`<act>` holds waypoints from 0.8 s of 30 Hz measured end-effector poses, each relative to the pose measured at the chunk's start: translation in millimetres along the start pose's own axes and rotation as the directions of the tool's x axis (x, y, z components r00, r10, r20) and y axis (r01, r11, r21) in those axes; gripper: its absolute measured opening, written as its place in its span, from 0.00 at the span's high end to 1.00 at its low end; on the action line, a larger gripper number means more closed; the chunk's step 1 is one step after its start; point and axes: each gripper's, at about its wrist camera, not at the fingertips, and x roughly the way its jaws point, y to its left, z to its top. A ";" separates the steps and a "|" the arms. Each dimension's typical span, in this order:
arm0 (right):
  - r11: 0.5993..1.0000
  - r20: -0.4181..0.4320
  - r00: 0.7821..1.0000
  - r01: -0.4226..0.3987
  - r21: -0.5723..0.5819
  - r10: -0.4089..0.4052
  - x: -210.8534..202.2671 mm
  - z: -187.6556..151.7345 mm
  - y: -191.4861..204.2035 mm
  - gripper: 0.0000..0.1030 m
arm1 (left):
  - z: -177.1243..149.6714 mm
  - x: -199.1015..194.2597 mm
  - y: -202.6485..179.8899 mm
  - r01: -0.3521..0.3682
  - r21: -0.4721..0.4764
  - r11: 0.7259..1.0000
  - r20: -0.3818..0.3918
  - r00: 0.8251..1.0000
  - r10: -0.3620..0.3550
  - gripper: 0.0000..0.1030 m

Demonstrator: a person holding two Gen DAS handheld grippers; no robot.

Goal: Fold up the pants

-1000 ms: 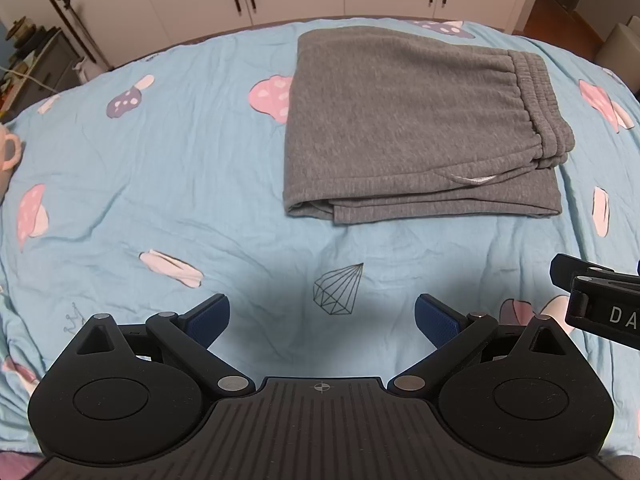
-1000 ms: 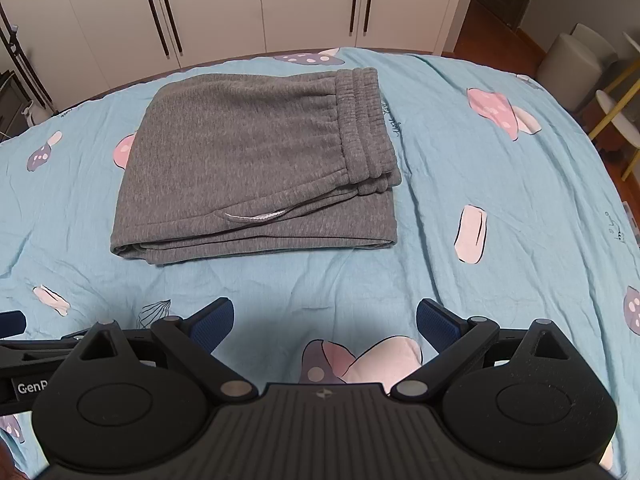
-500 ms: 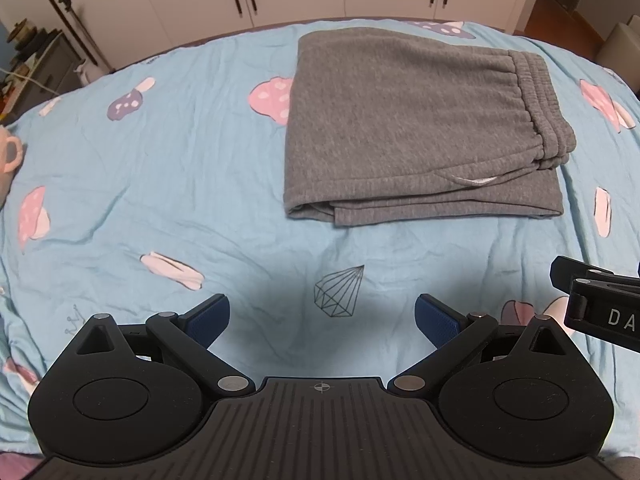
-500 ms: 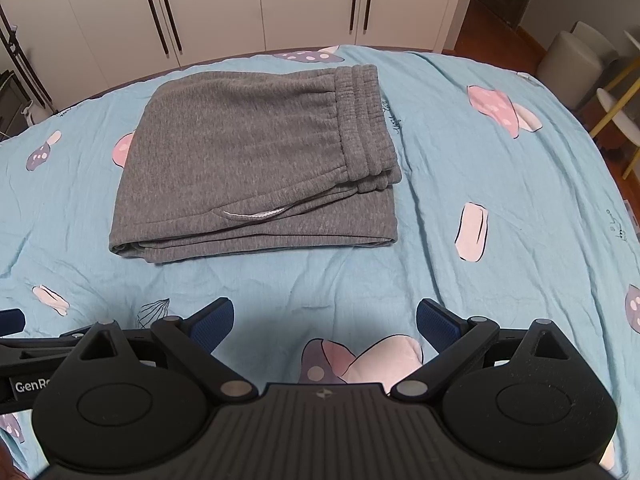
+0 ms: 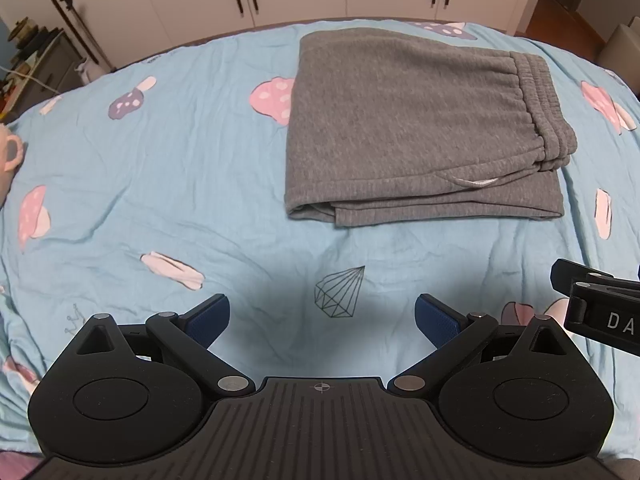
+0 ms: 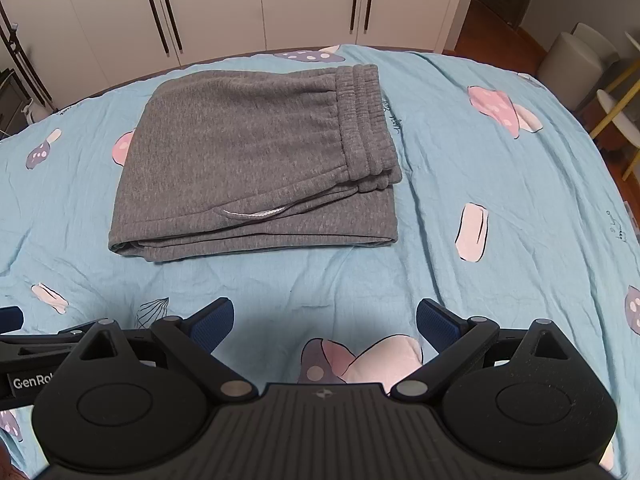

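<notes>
Folded grey pants on the bed, both my grippers held back from them with nothing in their grasp.

The bed (image 5: 160,184), under a light-blue sheet printed with pink and purple mushrooms, fills both views, with white wardrobe doors (image 6: 248,4) behind it. The pants (image 6: 256,164) lie folded into a flat rectangle toward the bed's far side, waistband (image 6: 366,120) on top at the right end, folded edge at the left, a sliver of white pocket lining showing near the front. My left gripper (image 5: 322,314) and right gripper (image 6: 324,316) hover over bare sheet in front of the pants, well apart from them, jaws spread wide and empty, blue pads (image 5: 210,318) facing inward.
</notes>
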 end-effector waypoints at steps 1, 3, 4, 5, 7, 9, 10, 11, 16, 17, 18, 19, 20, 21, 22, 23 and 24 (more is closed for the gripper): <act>1.000 0.001 1.000 0.000 0.001 0.000 -0.2 -0.2 0.0 0.05 | 0.0 0.1 -0.2 0.000 0.000 1.000 0.000 1.000 0.000 0.01; 1.000 0.001 1.000 0.000 0.002 0.000 -0.2 0.1 -0.3 0.05 | 0.2 0.2 0.1 0.002 -0.001 1.000 -0.002 1.000 -0.002 0.01; 1.000 0.001 1.000 0.000 0.002 0.000 -0.1 0.1 -0.3 0.05 | 0.4 0.4 0.3 0.002 -0.002 1.000 -0.003 1.000 -0.002 0.01; 1.000 0.000 1.000 0.000 0.001 0.000 0.1 0.2 0.0 0.05 | 0.5 0.5 0.6 0.001 -0.003 1.000 -0.003 1.000 -0.001 0.01; 1.000 -0.001 1.000 0.001 -0.001 -0.001 0.7 0.3 -0.5 0.05 | 0.3 0.9 1.0 -0.002 -0.004 1.000 -0.003 1.000 0.002 0.01; 1.000 -0.002 1.000 0.000 -0.002 0.000 1.1 0.4 0.1 0.05 | -0.3 0.9 1.3 -0.005 -0.005 1.000 -0.002 1.000 0.005 0.01; 1.000 -0.003 1.000 0.000 -0.002 0.000 1.3 0.4 0.3 0.05 | -0.4 0.7 1.5 -0.007 -0.005 1.000 -0.001 1.000 0.007 0.01; 1.000 -0.003 1.000 0.000 -0.002 0.000 1.4 0.4 0.2 0.05 | -0.3 0.5 1.5 -0.007 -0.005 1.000 0.000 1.000 0.007 0.01; 1.000 -0.001 1.000 0.000 -0.002 0.000 1.2 0.7 0.0 0.05 | 0.4 -1.5 0.6 -0.014 0.000 1.000 0.011 1.000 0.014 0.01; 1.000 0.000 1.000 0.001 -0.001 -0.001 1.1 0.7 -0.1 0.05 | 0.6 -1.7 0.1 -0.015 0.002 1.000 0.011 1.000 0.015 0.01; 1.000 0.001 1.000 0.001 0.000 -0.001 0.9 0.6 -0.3 0.05 | 0.8 -1.7 -0.3 -0.014 0.004 1.000 0.011 1.000 0.014 0.01; 1.000 0.001 1.000 0.001 -0.001 -0.001 0.7 0.7 -0.2 0.05 | 0.9 -1.8 -0.7 -0.014 0.005 1.000 0.012 1.000 0.014 0.01; 1.000 0.001 1.000 0.001 0.000 -0.001 0.6 0.7 -0.3 0.05 | 1.0 -1.7 -1.2 -0.014 0.006 1.000 0.012 1.000 0.014 0.01; 1.000 0.001 1.000 0.002 0.000 -0.002 0.6 0.7 -0.2 0.05 | 1.1 -1.8 -1.4 -0.015 0.006 1.000 0.012 1.000 0.015 0.01; 1.000 0.002 1.000 0.001 0.000 -0.001 0.3 0.8 -0.5 0.05 | 1.1 -1.7 -1.3 -0.014 0.007 1.000 0.013 1.000 0.014 0.01; 1.000 0.002 1.000 0.001 -0.001 -0.001 0.3 0.9 -0.8 0.05 | 1.3 -1.5 -1.6 -0.014 0.008 1.000 0.012 1.000 0.014 0.01; 1.000 0.001 1.000 0.002 0.000 -0.002 0.3 1.0 -1.3 0.05 | 1.4 -1.4 -1.7 -0.013 0.008 1.000 0.010 1.000 0.013 0.01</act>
